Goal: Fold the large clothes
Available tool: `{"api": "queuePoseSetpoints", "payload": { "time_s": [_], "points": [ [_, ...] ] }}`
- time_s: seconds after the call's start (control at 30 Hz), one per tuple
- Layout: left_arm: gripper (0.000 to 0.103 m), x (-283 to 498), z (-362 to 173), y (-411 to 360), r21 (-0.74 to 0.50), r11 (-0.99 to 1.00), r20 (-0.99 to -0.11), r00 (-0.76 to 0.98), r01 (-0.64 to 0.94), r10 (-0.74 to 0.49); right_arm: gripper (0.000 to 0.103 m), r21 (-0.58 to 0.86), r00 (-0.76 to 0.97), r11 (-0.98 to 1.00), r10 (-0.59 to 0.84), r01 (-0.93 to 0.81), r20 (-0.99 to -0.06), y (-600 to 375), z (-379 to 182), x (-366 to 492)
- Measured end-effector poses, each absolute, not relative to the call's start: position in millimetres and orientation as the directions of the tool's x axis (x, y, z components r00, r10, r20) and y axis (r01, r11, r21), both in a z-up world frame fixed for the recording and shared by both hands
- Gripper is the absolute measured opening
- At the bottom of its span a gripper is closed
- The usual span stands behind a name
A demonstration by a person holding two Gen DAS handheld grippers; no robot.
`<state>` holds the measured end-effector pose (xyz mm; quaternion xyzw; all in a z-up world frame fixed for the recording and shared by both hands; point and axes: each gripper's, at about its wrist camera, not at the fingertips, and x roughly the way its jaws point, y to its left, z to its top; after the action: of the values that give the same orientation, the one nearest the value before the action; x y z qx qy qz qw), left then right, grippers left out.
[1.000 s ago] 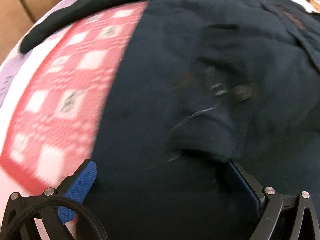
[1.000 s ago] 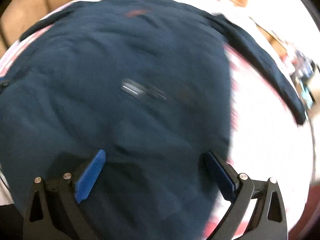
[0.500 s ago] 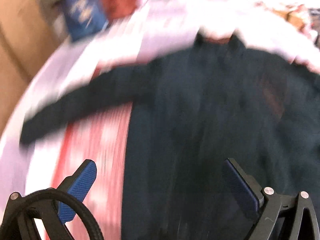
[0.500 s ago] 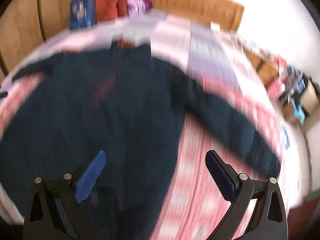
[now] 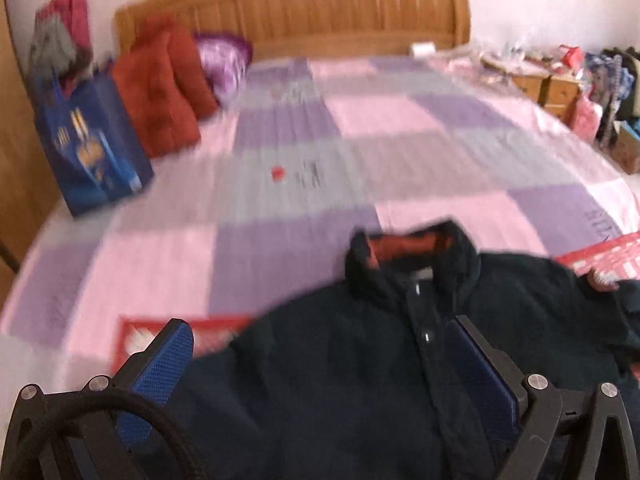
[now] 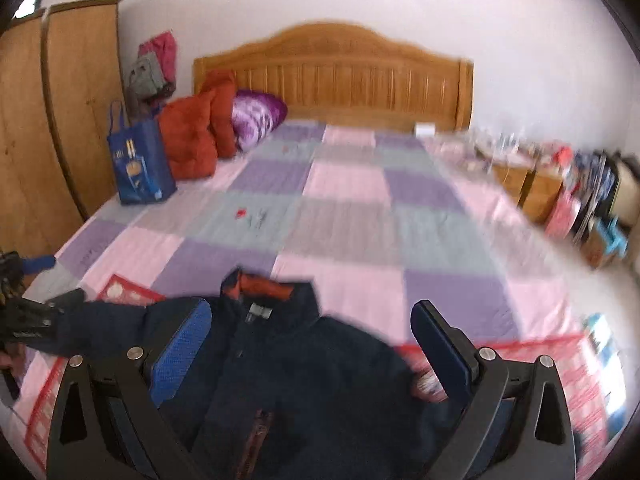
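A dark navy jacket (image 5: pixel 360 380) with a rust-lined collar (image 5: pixel 404 246) lies front up on the bed, collar toward the headboard. It also shows in the right wrist view (image 6: pixel 304 380). My left gripper (image 5: pixel 320 356) is open and empty, raised over the jacket's chest. My right gripper (image 6: pixel 312 340) is open and empty above the jacket near the collar (image 6: pixel 260 286). The left gripper also shows at the left edge of the right wrist view (image 6: pixel 24 300), by a sleeve.
The bed has a pink and purple checked cover (image 5: pixel 360 140) and a red patterned cloth (image 6: pixel 540 364) under the jacket. A blue bag (image 5: pixel 88 144), red cushions (image 5: pixel 164 92) and a wooden headboard (image 5: pixel 320 8) stand at the far end. Cluttered boxes (image 6: pixel 560 192) line the right side.
Both grippers have lifted and tilted up from close over the jacket's body. The views now take in the collar, the far bed and the headboard. Both stay open.
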<state>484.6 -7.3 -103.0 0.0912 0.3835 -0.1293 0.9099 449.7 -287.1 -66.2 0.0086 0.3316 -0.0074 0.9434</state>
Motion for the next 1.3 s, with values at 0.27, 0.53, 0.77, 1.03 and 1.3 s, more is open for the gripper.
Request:
{"api": "queuePoseSetpoints", "payload": {
  "time_s": [0.27, 0.53, 0.77, 1.03, 1.3],
  "points": [
    [0.103, 494.0, -267.2, -45.0, 0.113, 0.957, -0.826, 0.561, 0.268, -0.059, 0.102, -0.08, 0.609, 0.995, -0.03, -0.055, -0.792, -244.0, -265.2, 498.9],
    [0.103, 494.8, -319.9, 23.0, 0.142, 0.981, -0.796, 0.604, 0.135, 0.032, 0.102, -0.091, 0.562, 0.994, -0.044, -0.055, -0.826, -342.7, -355.1, 473.9],
    [0.103, 490.9, -306.6, 35.0, 0.199, 0.979, -0.781, 0.611, 0.049, 0.128, 0.102, -0.172, 0.549, 0.984, -0.163, 0.036, -0.82, -415.3, -352.4, 446.3],
    [0.103, 460.3, -258.8, -125.3, 0.012, 0.952, -0.751, 0.631, 0.307, -0.194, 0.103, -0.204, 0.591, 0.979, -0.171, 0.01, -0.788, -410.3, -329.5, 453.3],
    [0.103, 461.8, -282.7, -265.7, 0.02, 0.914, -0.801, 0.553, 0.405, -0.228, 0.103, -0.164, 0.583, 0.979, -0.205, 0.124, -0.786, -522.4, -330.3, 410.1]
  ]
}}
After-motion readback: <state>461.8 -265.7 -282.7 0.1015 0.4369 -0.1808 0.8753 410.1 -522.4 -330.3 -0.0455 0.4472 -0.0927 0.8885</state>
